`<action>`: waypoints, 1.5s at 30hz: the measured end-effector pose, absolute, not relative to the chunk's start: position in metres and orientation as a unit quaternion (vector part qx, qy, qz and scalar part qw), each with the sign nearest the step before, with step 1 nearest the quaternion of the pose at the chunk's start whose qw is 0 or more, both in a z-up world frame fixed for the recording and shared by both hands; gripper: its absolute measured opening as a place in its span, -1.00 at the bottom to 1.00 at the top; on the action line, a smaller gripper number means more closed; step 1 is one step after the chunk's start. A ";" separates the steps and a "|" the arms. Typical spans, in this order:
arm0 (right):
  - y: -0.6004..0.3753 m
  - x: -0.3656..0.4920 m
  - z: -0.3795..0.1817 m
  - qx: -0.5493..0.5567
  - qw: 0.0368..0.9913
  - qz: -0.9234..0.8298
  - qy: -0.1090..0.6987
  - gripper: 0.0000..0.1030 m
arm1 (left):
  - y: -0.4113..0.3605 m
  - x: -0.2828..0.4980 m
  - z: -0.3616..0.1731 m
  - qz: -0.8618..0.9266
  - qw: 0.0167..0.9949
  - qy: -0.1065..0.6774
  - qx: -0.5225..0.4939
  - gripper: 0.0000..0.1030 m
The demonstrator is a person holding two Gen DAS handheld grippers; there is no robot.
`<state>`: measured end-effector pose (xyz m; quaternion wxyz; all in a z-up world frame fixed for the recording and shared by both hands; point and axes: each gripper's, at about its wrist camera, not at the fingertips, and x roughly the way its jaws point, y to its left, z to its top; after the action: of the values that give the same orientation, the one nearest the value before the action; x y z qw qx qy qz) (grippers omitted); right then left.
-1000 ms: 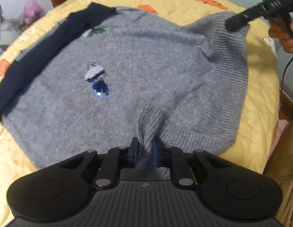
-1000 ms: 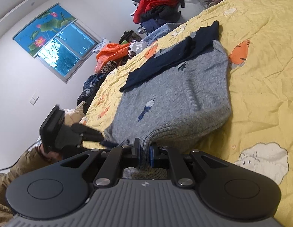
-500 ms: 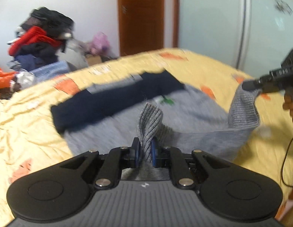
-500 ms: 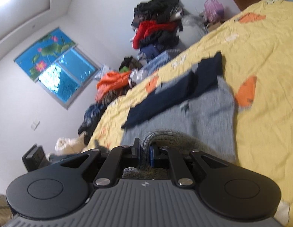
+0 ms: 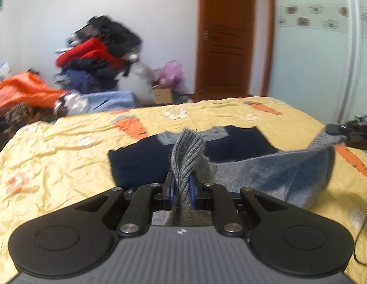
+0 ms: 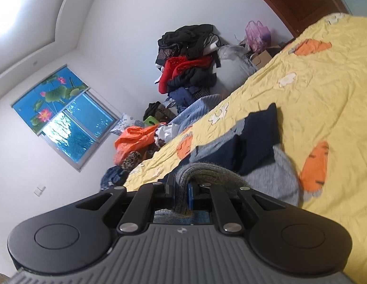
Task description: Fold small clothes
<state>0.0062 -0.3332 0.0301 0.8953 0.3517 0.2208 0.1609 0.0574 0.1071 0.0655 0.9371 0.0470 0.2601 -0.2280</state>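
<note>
The soft grey knitted sweater (image 5: 273, 172) is lifted up off the yellow bed cover with orange carrots (image 5: 65, 161). Its ribbed bottom edge is held in the air, and the rest hangs down toward the bed. A dark blue folded cloth (image 5: 145, 163) lies on the bed just behind the sweater.

The left claw (image 5: 182, 189) is pinching a bunch of the ribbed edge (image 5: 188, 158), which sticks up between its blue pads. The right claw (image 6: 181, 190) is pinching another part of the same edge (image 6: 207, 170), and the knit curls over its top. From the left camera, the right claw shows far off to the side, holding its corner up.

Past the bed is a big pile of clothes (image 5: 98, 54), an orange bag (image 6: 136, 139) and a brown wooden door (image 5: 228, 37).
</note>
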 end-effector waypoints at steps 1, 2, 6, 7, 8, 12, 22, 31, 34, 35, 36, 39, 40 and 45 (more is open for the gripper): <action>-0.331 0.010 0.030 0.343 0.899 0.157 0.222 -0.63 | 0.106 0.061 0.064 -0.217 0.939 0.264 0.047 -0.77; -0.328 0.014 0.029 0.335 0.903 0.153 0.223 -0.63 | 0.104 0.066 0.063 -0.207 0.940 0.266 0.047 -0.77; -0.321 0.029 0.027 0.315 0.910 0.142 0.228 -0.63 | 0.102 0.078 0.062 -0.184 0.942 0.278 0.036 -0.77; -0.319 0.032 0.026 0.311 0.912 0.139 0.228 -0.63 | 0.101 0.080 0.062 -0.180 0.943 0.279 0.035 -0.77; -0.318 0.034 0.026 0.309 0.913 0.137 0.228 -0.63 | 0.100 0.081 0.063 -0.177 0.943 0.280 0.036 -0.77; -0.317 0.039 0.028 0.304 0.917 0.133 0.222 -0.63 | 0.096 0.085 0.067 -0.170 0.945 0.276 0.048 -0.77; -0.325 0.057 0.031 0.310 0.919 0.122 0.210 -0.64 | 0.095 0.103 0.074 -0.156 0.948 0.272 0.051 -0.77; -0.325 0.080 0.032 0.314 0.920 0.114 0.203 -0.63 | 0.096 0.124 0.076 -0.139 0.954 0.261 0.053 -0.77; -0.327 0.091 0.031 0.319 0.919 0.112 0.204 -0.63 | 0.098 0.135 0.079 -0.134 0.956 0.256 0.048 -0.77; -0.328 0.095 0.030 0.323 0.917 0.112 0.204 -0.63 | 0.098 0.141 0.079 -0.132 0.956 0.258 0.047 -0.77; -0.327 0.099 0.028 0.324 0.917 0.111 0.205 -0.63 | 0.099 0.147 0.078 -0.129 0.955 0.262 0.047 -0.77; -0.326 0.109 0.022 0.326 0.915 0.105 0.214 -0.63 | 0.104 0.164 0.068 -0.141 0.947 0.287 0.029 -0.77; -0.326 0.111 0.020 0.329 0.913 0.106 0.217 -0.63 | 0.106 0.170 0.064 -0.153 0.940 0.306 0.017 -0.76; -0.326 0.112 0.013 0.324 0.911 0.111 0.231 -0.63 | 0.103 0.193 0.034 -0.183 0.914 0.361 0.005 -0.67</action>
<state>0.1117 -0.3257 0.0129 0.9108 0.3241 0.2305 0.1106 0.1930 0.1034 0.0339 0.9142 0.0048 0.3612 -0.1834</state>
